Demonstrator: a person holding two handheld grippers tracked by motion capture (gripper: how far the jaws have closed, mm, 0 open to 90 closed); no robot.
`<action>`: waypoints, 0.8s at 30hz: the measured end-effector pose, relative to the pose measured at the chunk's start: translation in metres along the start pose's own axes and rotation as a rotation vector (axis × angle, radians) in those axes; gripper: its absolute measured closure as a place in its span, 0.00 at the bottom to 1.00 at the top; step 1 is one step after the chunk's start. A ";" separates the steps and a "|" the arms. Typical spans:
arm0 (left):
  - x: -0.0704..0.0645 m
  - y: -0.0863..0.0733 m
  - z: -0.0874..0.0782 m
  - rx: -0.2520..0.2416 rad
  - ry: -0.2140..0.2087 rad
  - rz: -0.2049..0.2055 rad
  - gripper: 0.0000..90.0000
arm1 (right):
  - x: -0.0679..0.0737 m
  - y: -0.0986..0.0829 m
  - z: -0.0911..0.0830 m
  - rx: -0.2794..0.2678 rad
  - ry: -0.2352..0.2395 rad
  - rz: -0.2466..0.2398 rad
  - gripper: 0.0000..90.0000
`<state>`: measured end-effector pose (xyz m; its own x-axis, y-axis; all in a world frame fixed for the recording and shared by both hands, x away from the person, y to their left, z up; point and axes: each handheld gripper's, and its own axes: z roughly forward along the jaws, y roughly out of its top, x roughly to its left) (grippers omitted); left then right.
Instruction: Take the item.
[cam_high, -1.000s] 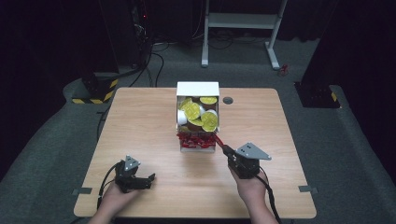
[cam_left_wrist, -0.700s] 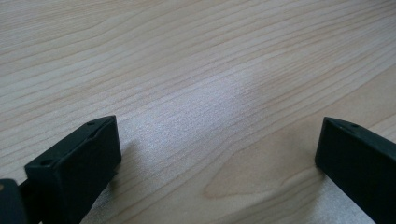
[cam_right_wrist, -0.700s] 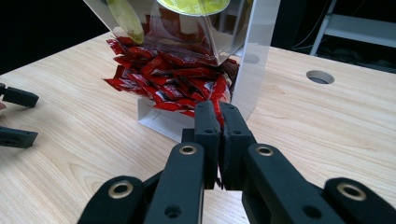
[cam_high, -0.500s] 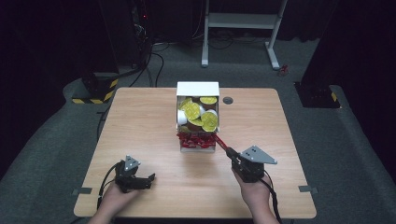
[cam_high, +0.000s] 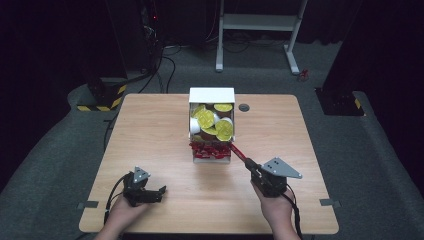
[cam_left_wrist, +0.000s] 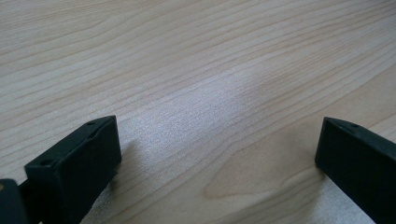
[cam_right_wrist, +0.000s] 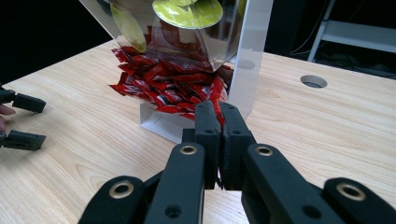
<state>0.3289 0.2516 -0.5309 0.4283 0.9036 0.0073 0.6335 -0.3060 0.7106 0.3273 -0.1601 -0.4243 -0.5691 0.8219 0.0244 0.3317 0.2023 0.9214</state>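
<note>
1. Red sachet sits pinched between the jaws of the right gripper, just off the front right corner of the dispenser, which stands at the middle of the table, nearer the far edge.
2. In the right gripper view the jaws are pressed together with a sliver of red between them; the hold looks thin, right at the sachet's end.
3. Left gripper rests near the front left corner of the table, jaws spread wide over bare wood and holding nothing.
4. Risk one: the sachet is slick, glossy foil. With so little of it in the grip, I'd guess a quick pull could let it slide free and drop on the tabletop.
5. Risk two: the heap of red sachets bulges loosely out of the lower opening. Dragging one out could pull its neighbours along and spill them over the low front lip.
6. Risk three: the dispenser is light-looking, with white walls and a clear sloped front panel. Nothing steadies it, so a sideways tug might shift or tip it.
7. Upper compartment holds small round cups with yellow-green foil lids, stacked at odd tilts; a jolt could tumble them.
8. Tabletop is pale, smooth wood grain with a round cable hole near the far edge.
</note>
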 end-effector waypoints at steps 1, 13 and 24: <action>0.000 0.000 0.000 0.000 0.000 0.000 0.01 | 0.000 0.000 -0.001 -0.001 -0.001 0.002 0.98; 0.000 0.000 0.000 0.000 0.001 -0.001 0.01 | -0.005 -0.001 -0.009 -0.014 -0.016 0.011 0.98; 0.000 0.000 0.000 0.000 0.000 0.000 0.01 | -0.012 -0.004 -0.014 -0.020 -0.038 0.019 0.98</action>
<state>0.3289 0.2516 -0.5309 0.4283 0.9036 0.0076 0.6334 -0.3062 0.7106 0.3221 -0.1780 -0.4227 -0.5335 0.8454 0.0274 0.3269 0.1762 0.9285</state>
